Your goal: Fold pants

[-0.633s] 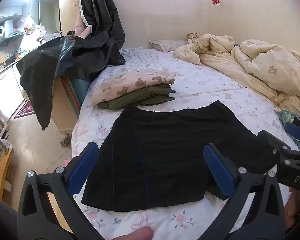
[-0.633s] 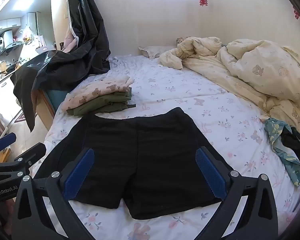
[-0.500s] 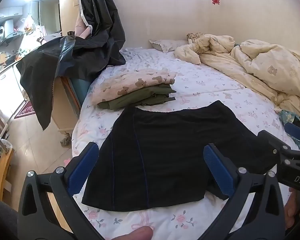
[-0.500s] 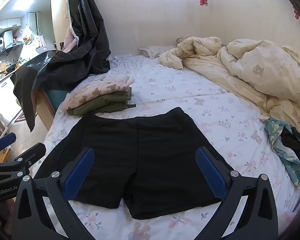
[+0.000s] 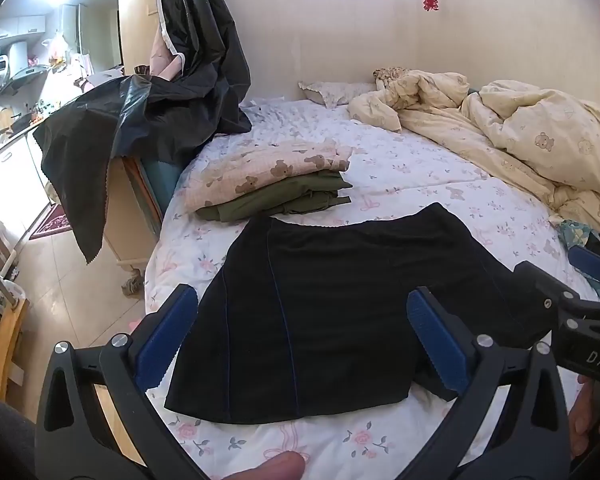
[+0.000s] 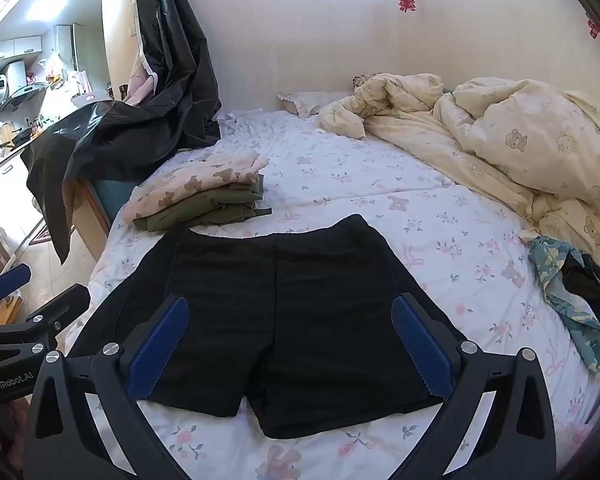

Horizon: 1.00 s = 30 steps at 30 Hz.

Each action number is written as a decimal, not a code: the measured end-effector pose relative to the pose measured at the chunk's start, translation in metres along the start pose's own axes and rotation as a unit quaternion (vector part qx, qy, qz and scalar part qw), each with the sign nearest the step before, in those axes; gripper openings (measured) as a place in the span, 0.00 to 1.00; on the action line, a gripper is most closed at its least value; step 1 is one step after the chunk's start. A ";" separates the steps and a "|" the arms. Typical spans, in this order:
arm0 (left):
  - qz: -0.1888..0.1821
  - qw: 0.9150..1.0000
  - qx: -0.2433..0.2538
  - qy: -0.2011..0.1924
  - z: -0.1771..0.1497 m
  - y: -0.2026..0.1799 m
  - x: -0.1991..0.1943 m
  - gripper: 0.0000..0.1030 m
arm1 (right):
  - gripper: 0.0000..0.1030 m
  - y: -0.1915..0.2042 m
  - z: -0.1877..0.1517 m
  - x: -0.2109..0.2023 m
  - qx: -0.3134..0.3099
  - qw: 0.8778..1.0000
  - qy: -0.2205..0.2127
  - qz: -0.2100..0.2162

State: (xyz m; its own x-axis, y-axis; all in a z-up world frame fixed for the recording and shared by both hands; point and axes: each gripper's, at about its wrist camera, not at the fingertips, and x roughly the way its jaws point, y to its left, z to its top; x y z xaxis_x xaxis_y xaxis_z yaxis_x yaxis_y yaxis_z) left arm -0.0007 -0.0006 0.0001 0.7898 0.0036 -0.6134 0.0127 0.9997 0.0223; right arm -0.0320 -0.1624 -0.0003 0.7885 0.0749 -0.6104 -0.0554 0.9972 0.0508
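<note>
Right wrist view shows the bed (image 6: pixel 380 184) with black shorts (image 6: pixel 284 304) spread flat near its front edge, the hems partly hidden behind the blue pads. A folded stack (image 6: pixel 204 196) lies beyond. Right gripper (image 6: pixel 292 344) and left gripper (image 5: pixel 304 340) both hover spread wide, holding nothing.

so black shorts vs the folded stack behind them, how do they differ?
The black shorts lie spread flat in a single layer; the folded stack is compact and layered. The shorts are plain black; the stack is bear-print beige over olive green. The shorts lie nearer the grippers, the stack farther left. Both rest on the floral bedsheet.
</note>
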 end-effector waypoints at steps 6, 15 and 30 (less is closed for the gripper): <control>0.001 1.000 0.001 -0.001 0.001 0.001 -0.001 1.00 | 1.00 0.000 0.000 0.000 0.001 1.000 0.000 0.000; 0.001 1.000 0.001 -0.001 0.005 0.005 -0.003 1.00 | 1.00 0.000 -0.001 0.000 0.000 1.000 0.000 0.000; 0.002 1.000 0.001 -0.002 0.005 0.005 -0.003 1.00 | 1.00 -0.001 -0.001 0.001 0.001 1.000 0.000 0.000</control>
State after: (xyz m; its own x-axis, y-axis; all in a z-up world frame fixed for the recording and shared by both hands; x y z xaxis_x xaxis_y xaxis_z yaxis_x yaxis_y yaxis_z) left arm -0.0004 0.0040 0.0060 0.7928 0.0073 -0.6095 0.0114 0.9996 0.0268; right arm -0.0321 -0.1630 -0.0015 0.7882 0.0757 -0.6107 -0.0551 0.9971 0.0524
